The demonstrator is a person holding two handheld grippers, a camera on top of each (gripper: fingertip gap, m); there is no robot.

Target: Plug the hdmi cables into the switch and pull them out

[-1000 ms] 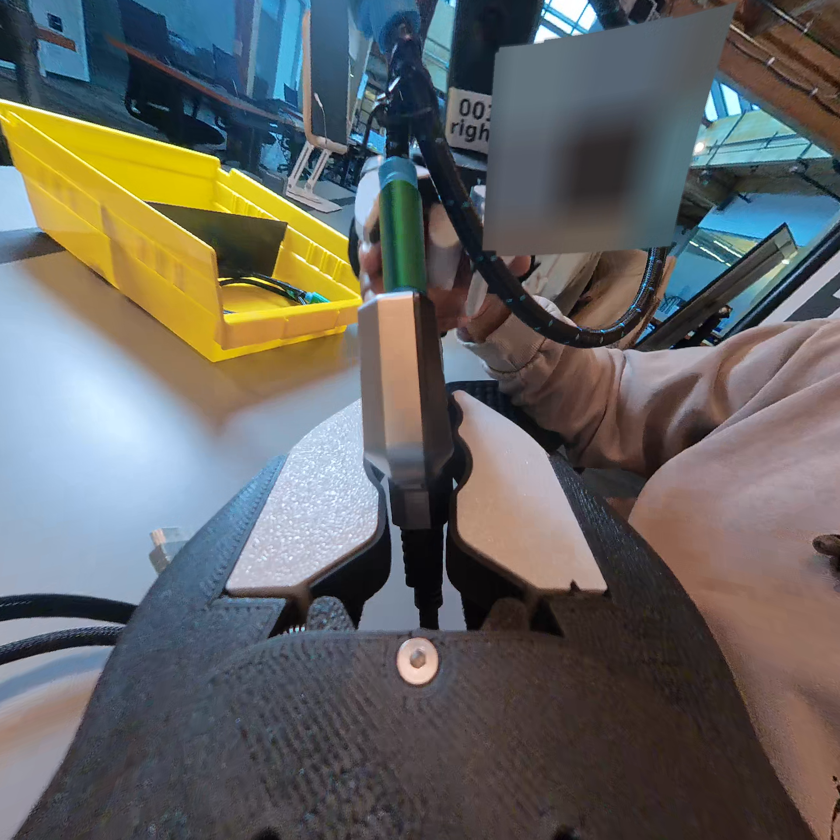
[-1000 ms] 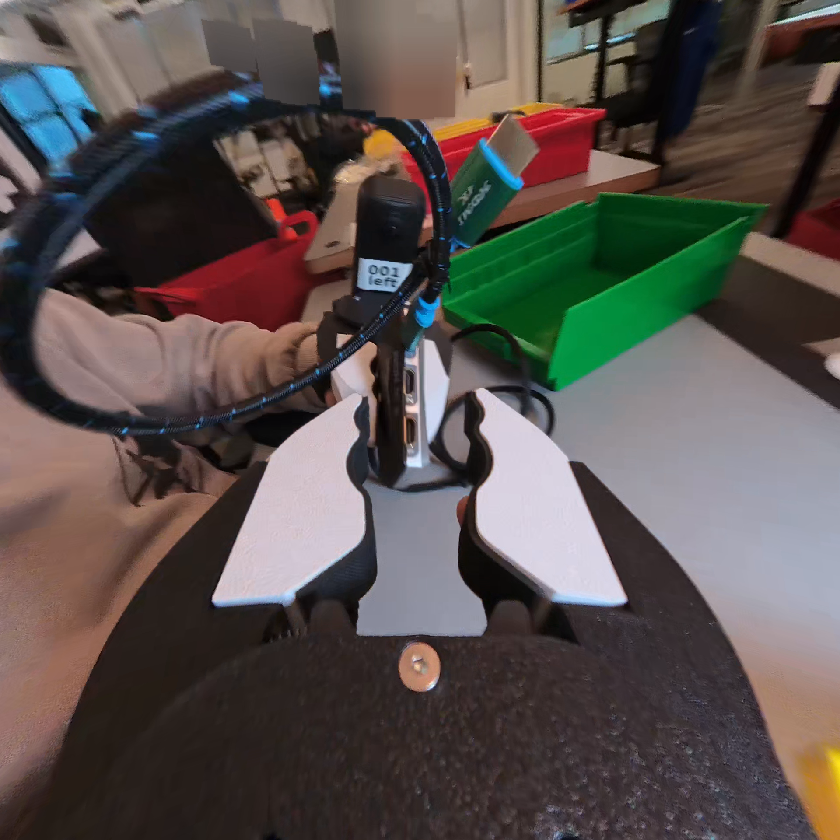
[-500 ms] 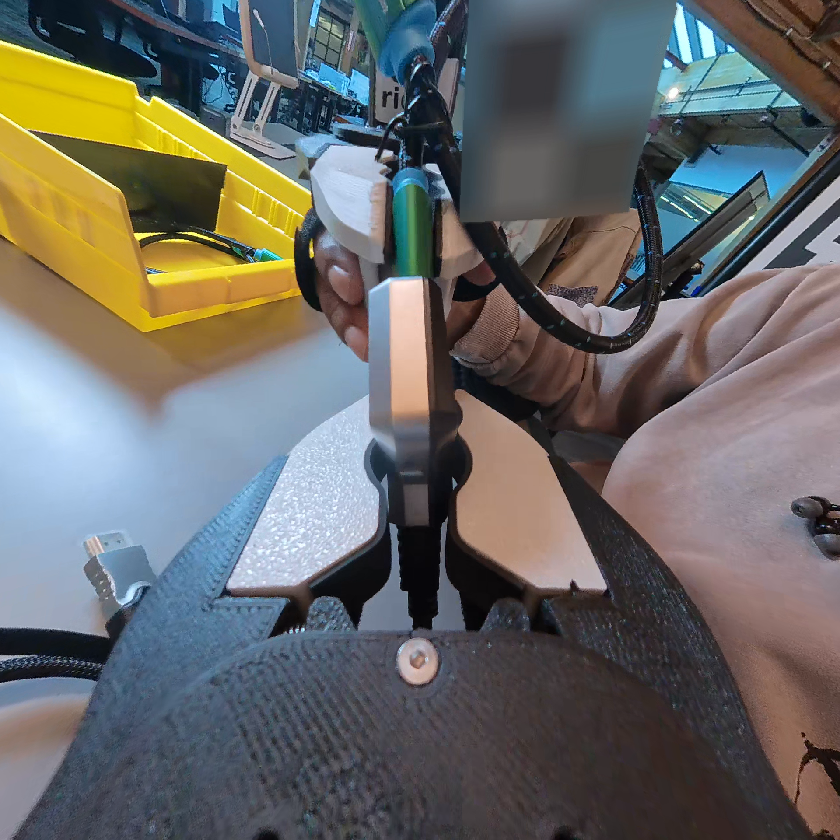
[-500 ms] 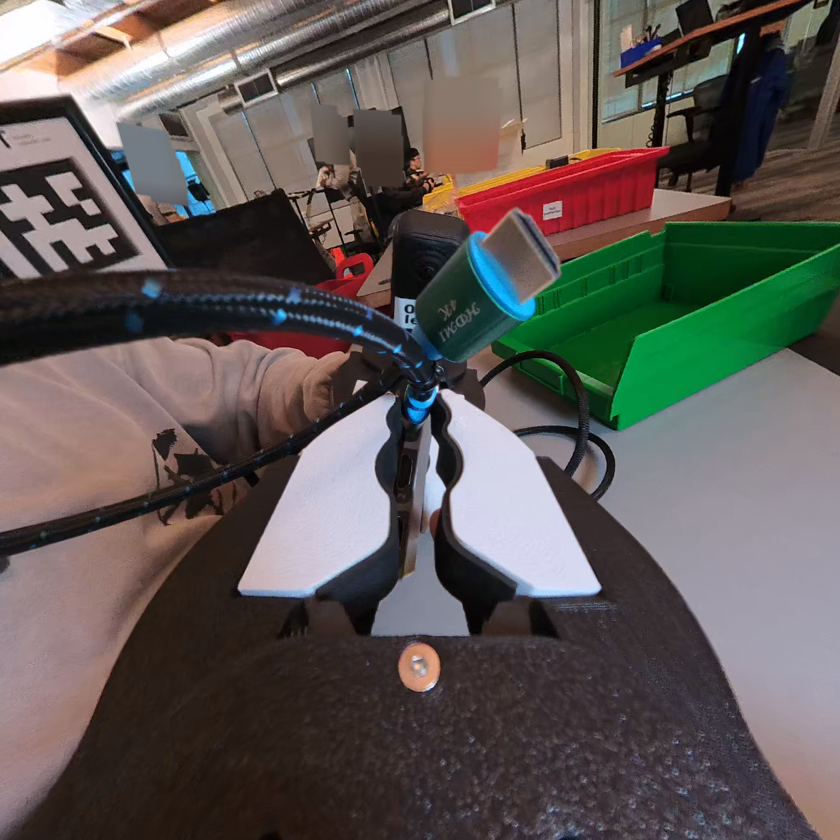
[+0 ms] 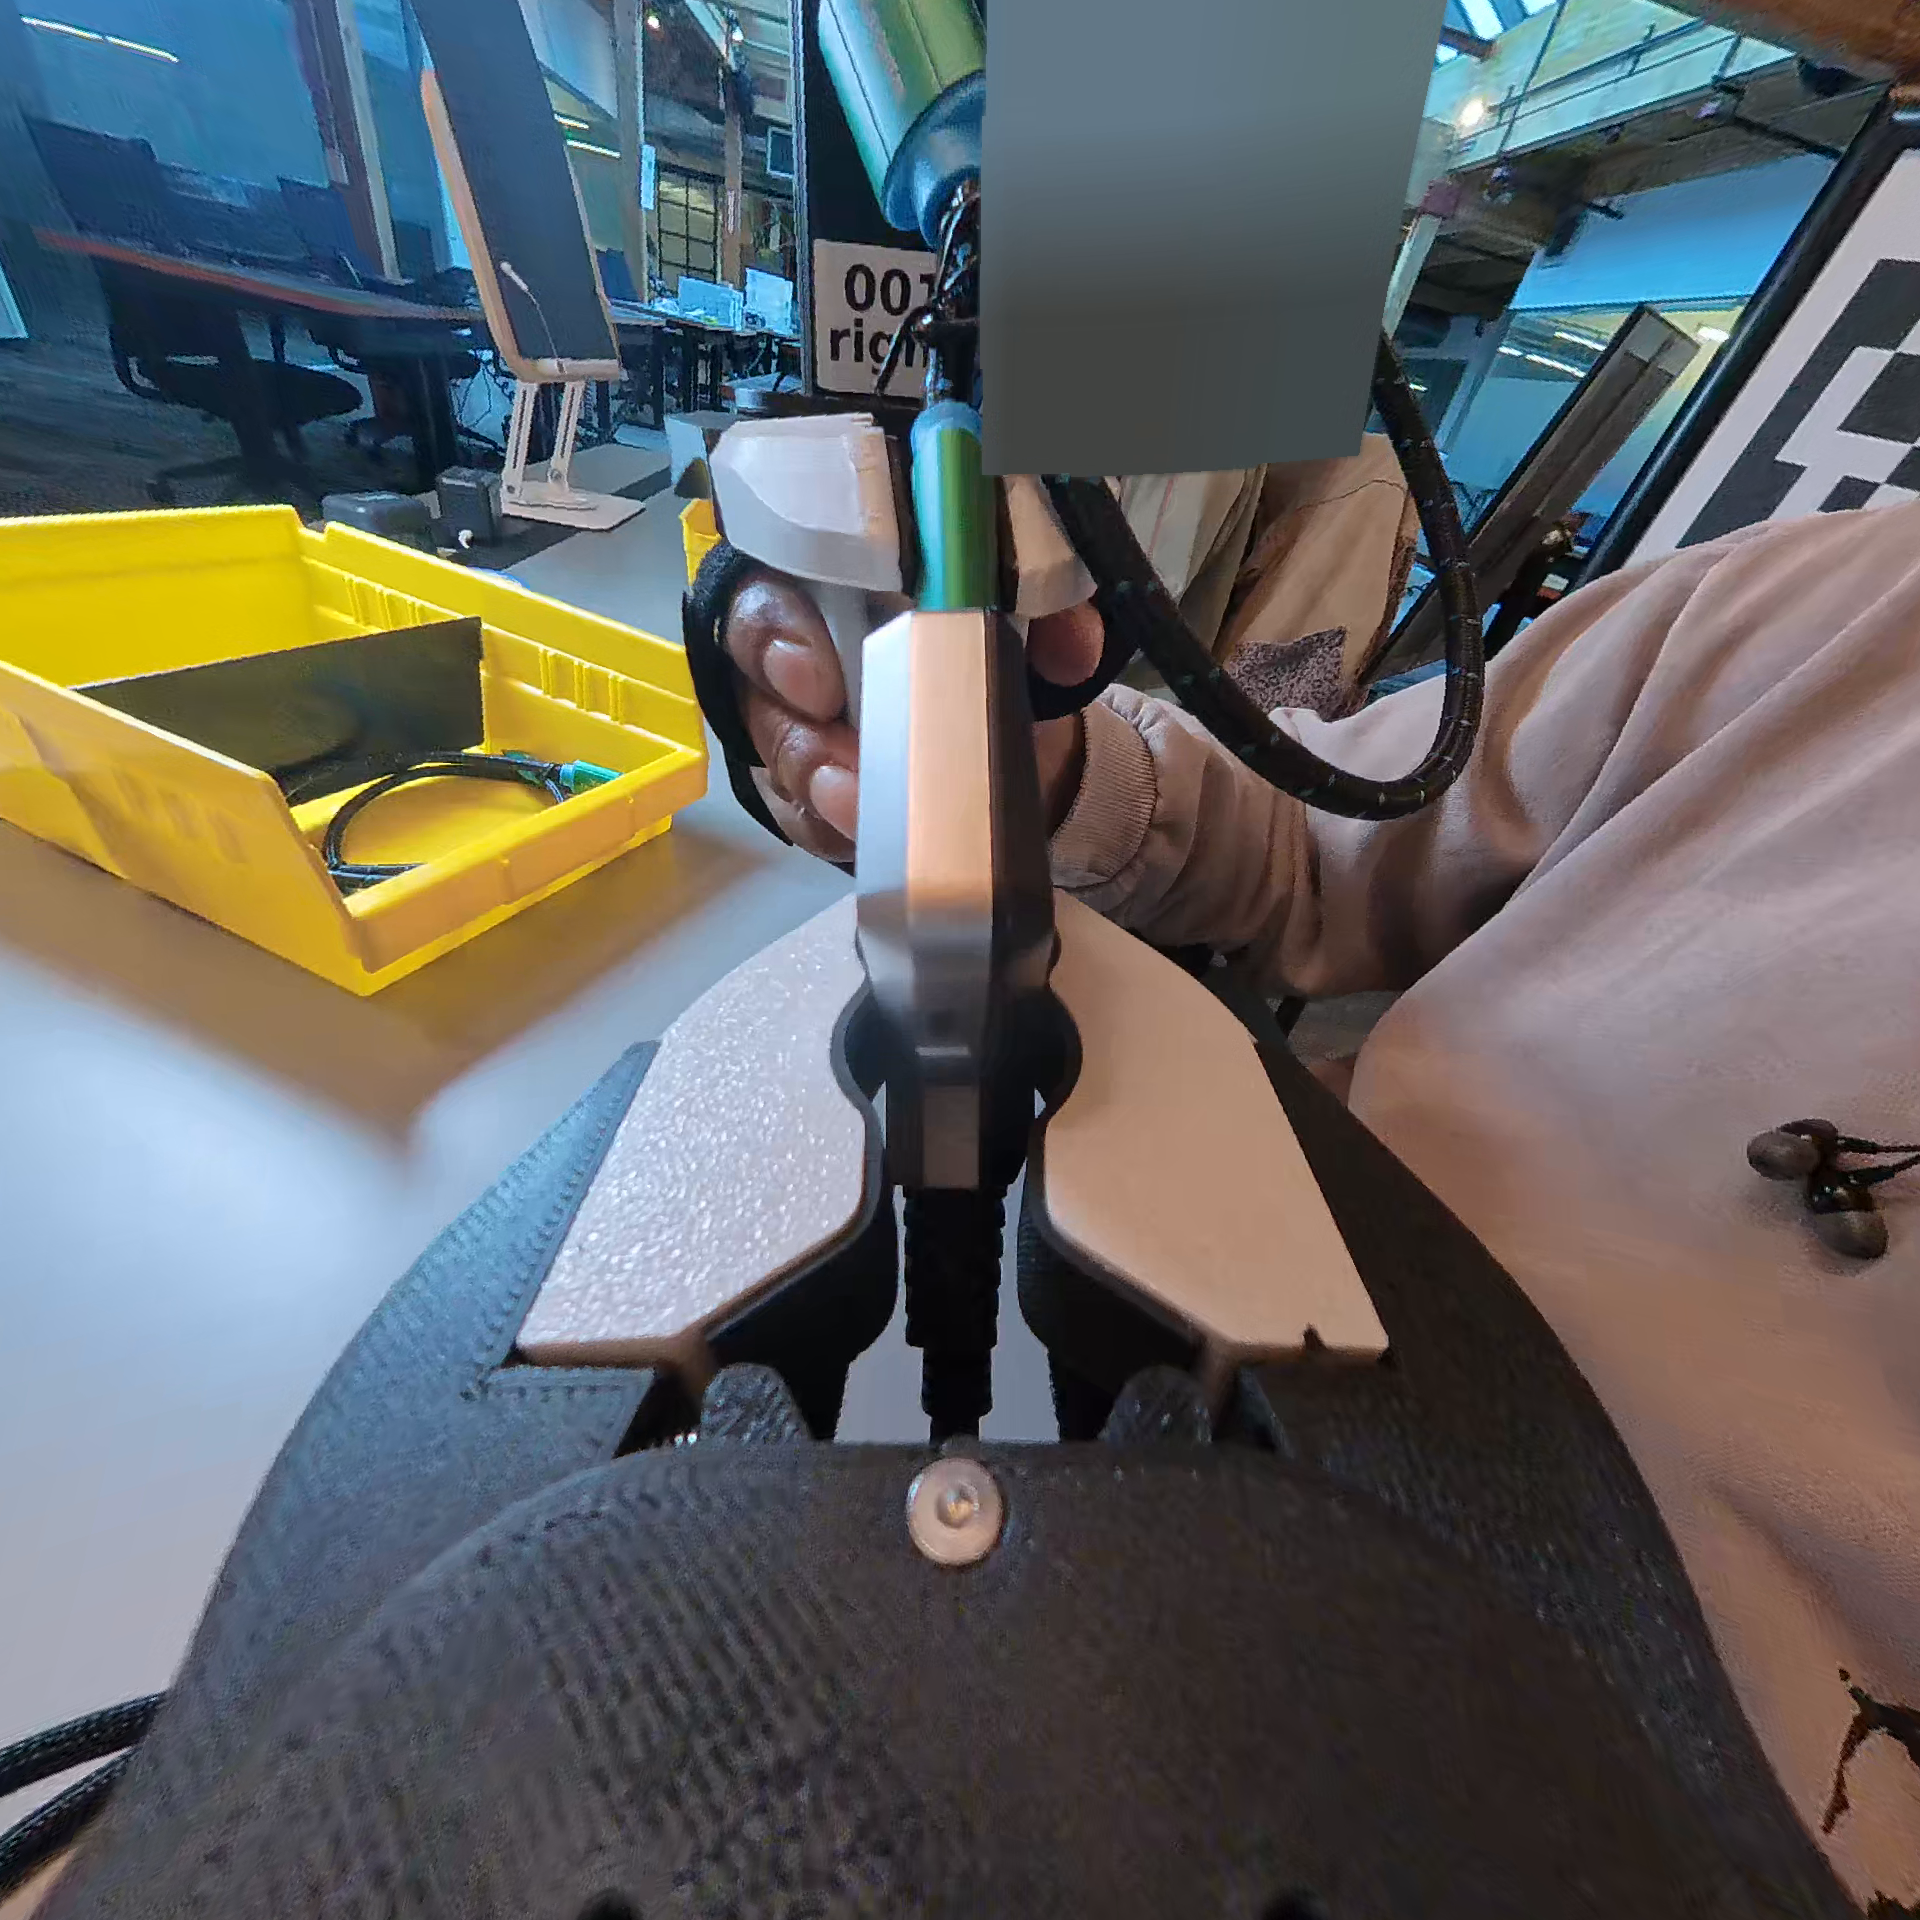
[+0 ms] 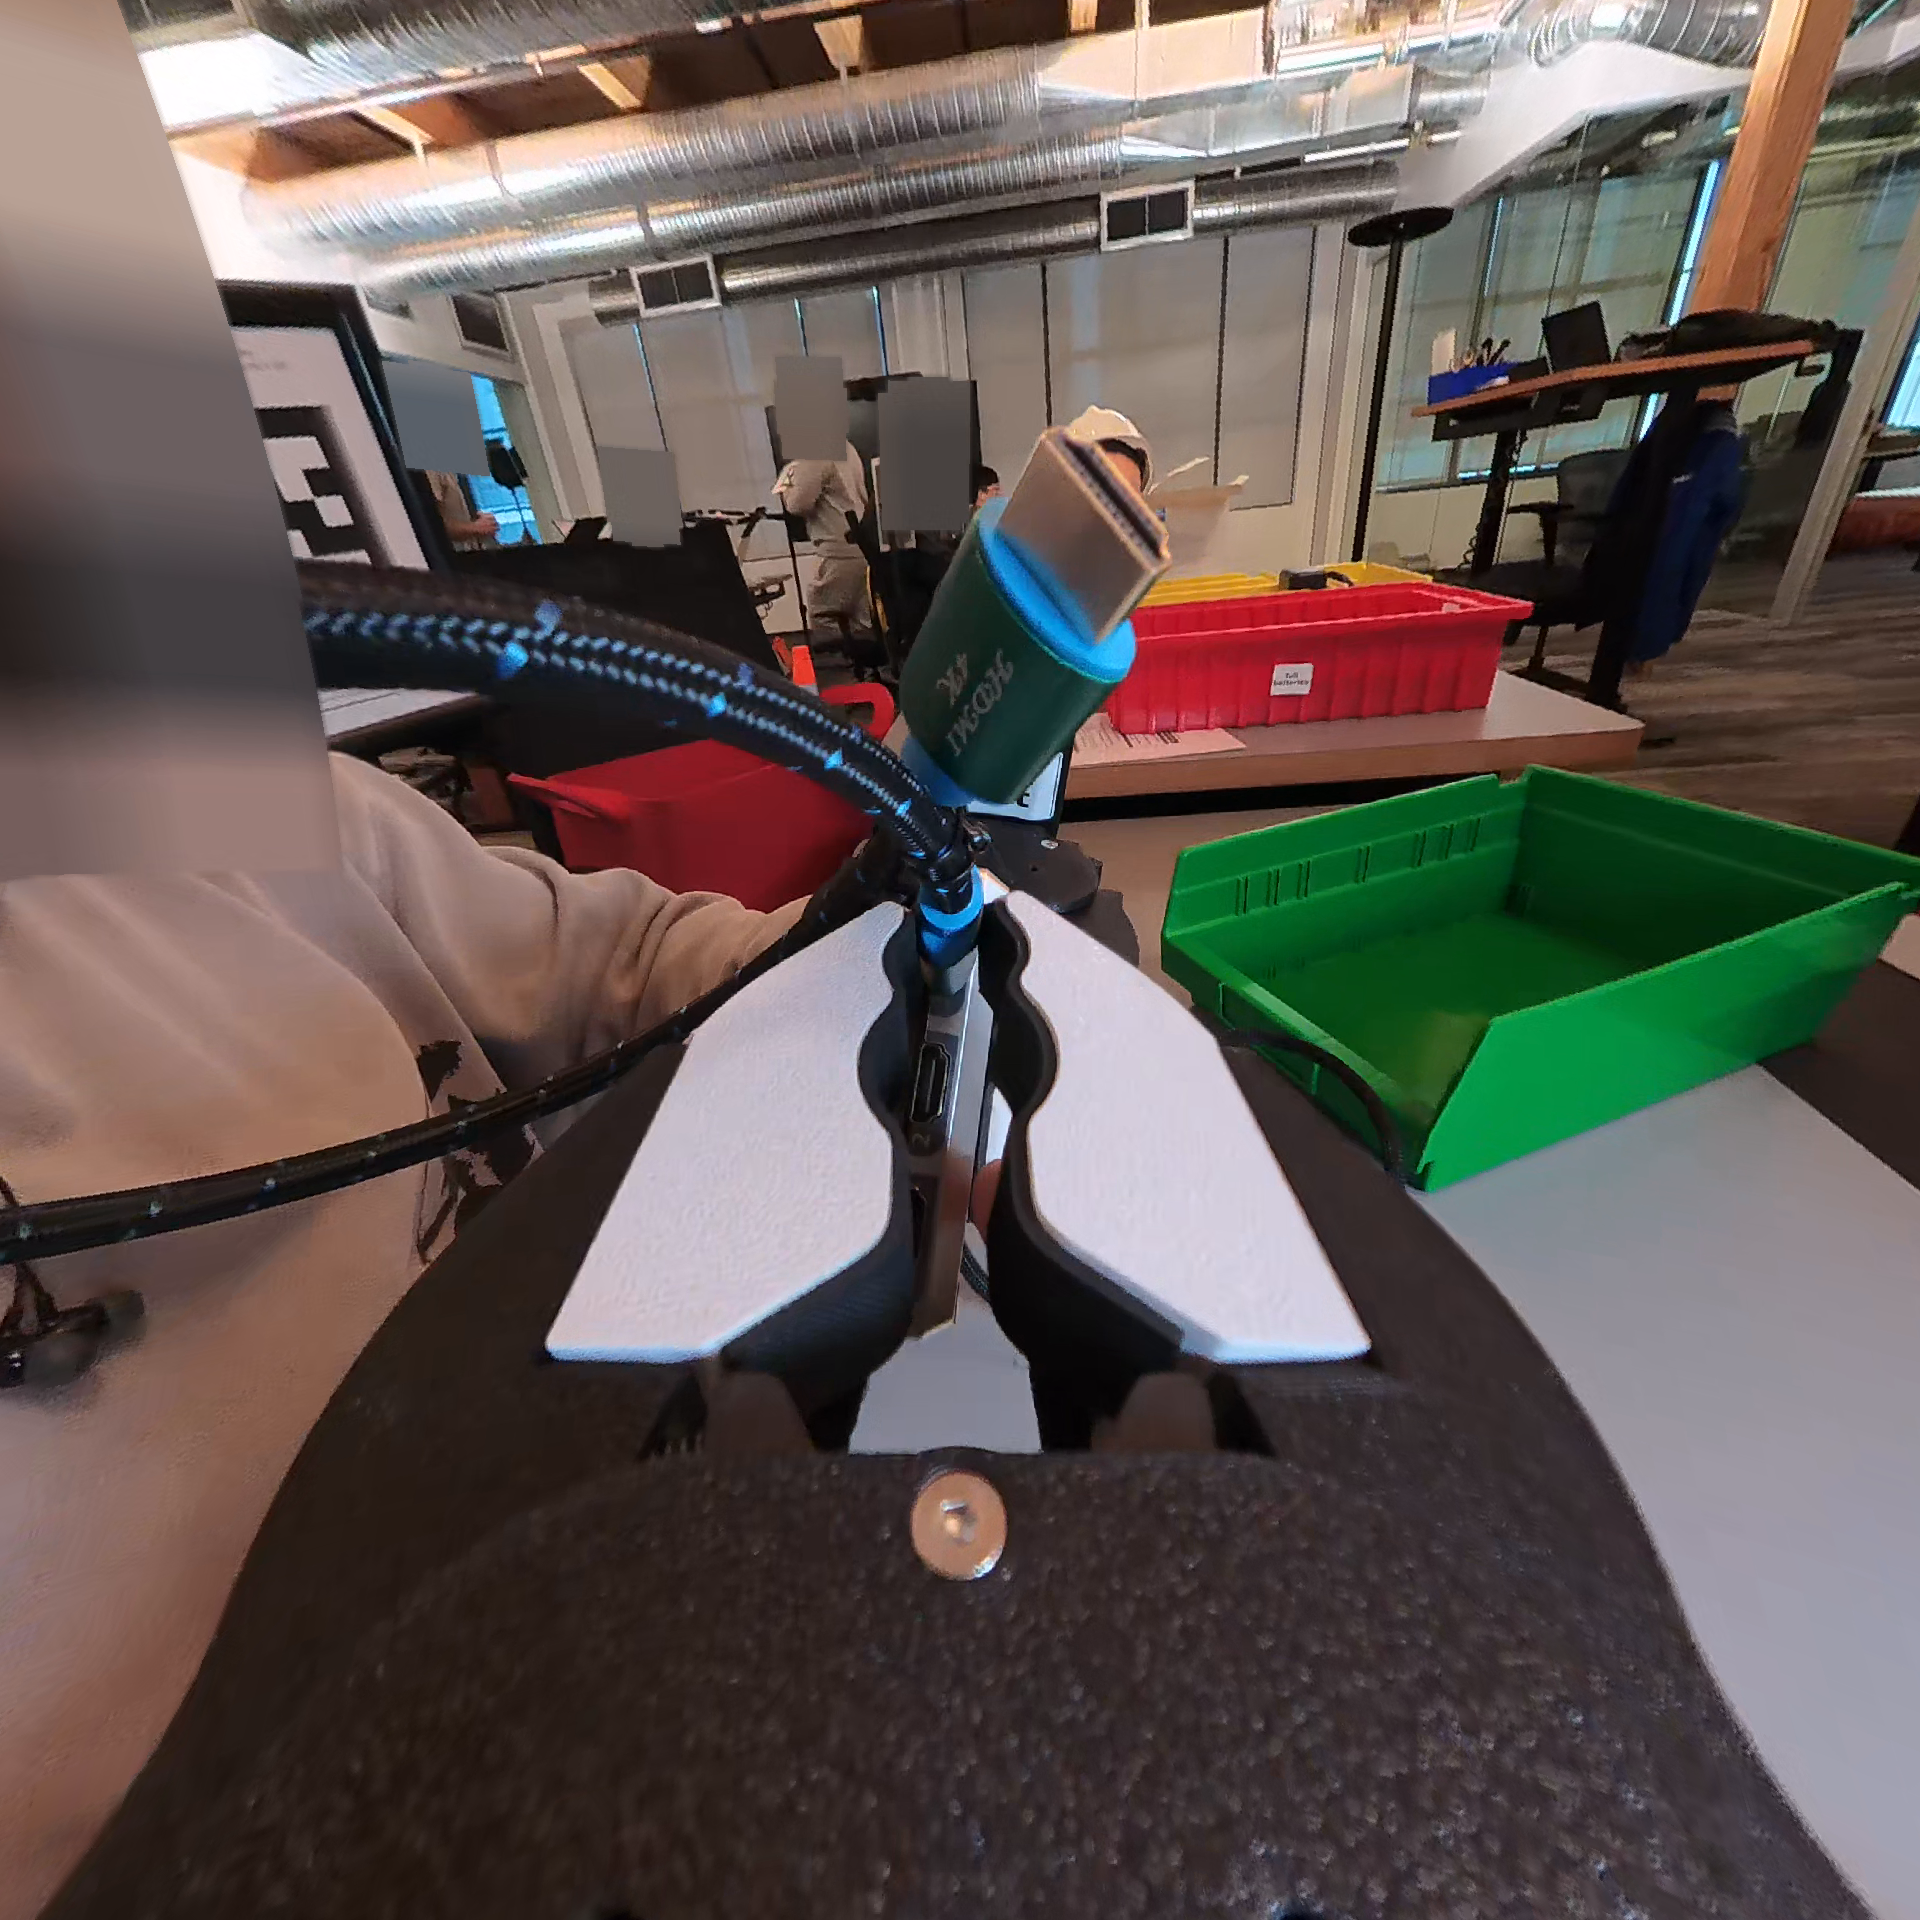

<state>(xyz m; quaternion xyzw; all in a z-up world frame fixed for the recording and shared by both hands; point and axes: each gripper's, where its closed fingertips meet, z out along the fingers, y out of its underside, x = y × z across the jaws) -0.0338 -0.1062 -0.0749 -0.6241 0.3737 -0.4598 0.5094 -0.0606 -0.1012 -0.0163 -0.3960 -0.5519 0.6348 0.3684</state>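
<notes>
table: grey | on it: yellow bin (cable inside), green bin

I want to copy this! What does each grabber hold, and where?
Left gripper pinches the silver switch at its cable end; right gripper pinches the green plug at its other end.

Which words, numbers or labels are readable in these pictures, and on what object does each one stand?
I do not copy writing out; these things bear it:
Free green HDMI plug: pale lettering on its sleeve.
Black camera, left wrist view: white sticker.
Red bin: white label, too small.
Papers beside it: too small.
</notes>
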